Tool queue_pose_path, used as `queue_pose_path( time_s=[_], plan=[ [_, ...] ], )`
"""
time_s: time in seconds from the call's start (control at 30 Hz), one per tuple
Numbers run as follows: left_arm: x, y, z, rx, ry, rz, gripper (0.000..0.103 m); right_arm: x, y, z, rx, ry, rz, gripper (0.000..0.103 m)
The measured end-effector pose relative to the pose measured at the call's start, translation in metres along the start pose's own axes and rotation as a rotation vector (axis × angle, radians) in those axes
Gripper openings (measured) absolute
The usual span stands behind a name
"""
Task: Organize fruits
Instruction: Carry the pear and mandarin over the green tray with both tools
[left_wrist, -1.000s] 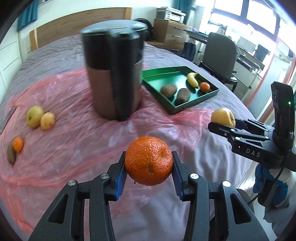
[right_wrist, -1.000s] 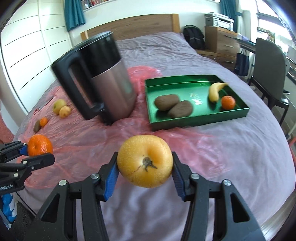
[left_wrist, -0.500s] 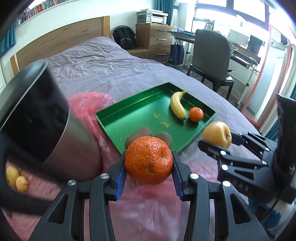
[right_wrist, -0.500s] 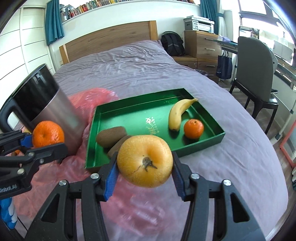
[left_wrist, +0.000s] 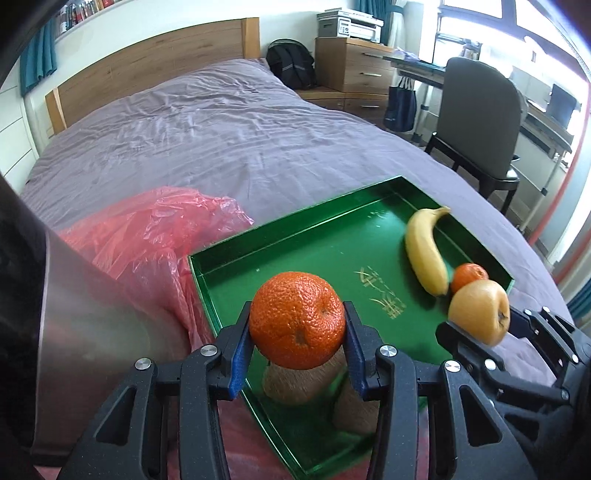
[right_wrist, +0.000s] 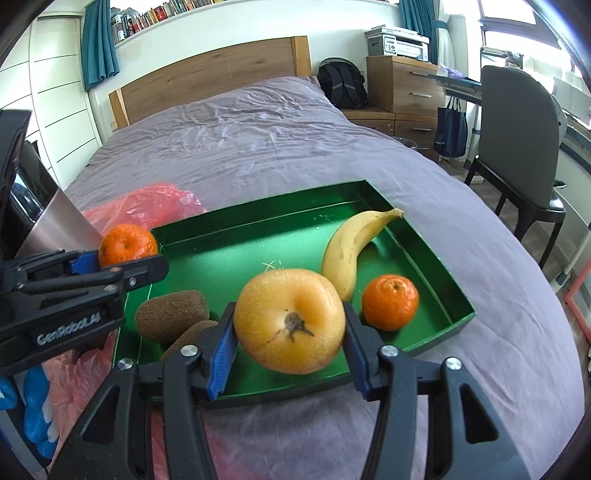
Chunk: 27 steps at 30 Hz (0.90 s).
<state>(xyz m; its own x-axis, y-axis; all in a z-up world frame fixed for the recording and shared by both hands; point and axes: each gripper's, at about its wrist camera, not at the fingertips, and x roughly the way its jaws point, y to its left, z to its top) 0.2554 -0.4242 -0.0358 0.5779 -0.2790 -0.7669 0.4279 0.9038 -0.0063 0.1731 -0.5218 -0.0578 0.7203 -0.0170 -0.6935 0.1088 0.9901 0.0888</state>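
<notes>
On the bed: green tray (right_wrist: 432, 254) on purple cover, red plastic sheet (left_wrist: 155, 229) at its left
Tray contents: banana (right_wrist: 351, 243), small orange (right_wrist: 390, 302) on right; two kiwis (right_wrist: 170, 315) near left
Left gripper (left_wrist: 297, 339): clamps an orange (left_wrist: 297, 319) over tray's near-left edge
Right gripper (right_wrist: 290, 339): clamps a yellow apple (right_wrist: 290, 320) over tray's near side
Far left: steel kettle (left_wrist: 85, 325)

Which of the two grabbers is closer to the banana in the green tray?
Right. The right gripper, holding a yellow apple, hangs just in front of the banana. The left gripper, holding an orange, is over the tray's opposite end.
</notes>
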Motion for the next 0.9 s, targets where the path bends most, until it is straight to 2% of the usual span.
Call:
queue_pose_path(
  time_s=[0.3,0.67,0.9],
  plan=[
    [0.031,0.008,0.000,-0.022,0.046,0.023,0.039,0.026,0.004,-0.002,-0.023,0.026,0.012,0.069],
    [0.050,0.006,-0.004,-0.022,0.076,0.026,0.039,0.042,-0.003,-0.010,-0.015,0.060,-0.022,0.069],
    [0.055,0.006,-0.005,-0.027,0.094,0.016,0.040,0.047,0.004,-0.013,-0.057,0.080,-0.036,0.069]
  ],
)
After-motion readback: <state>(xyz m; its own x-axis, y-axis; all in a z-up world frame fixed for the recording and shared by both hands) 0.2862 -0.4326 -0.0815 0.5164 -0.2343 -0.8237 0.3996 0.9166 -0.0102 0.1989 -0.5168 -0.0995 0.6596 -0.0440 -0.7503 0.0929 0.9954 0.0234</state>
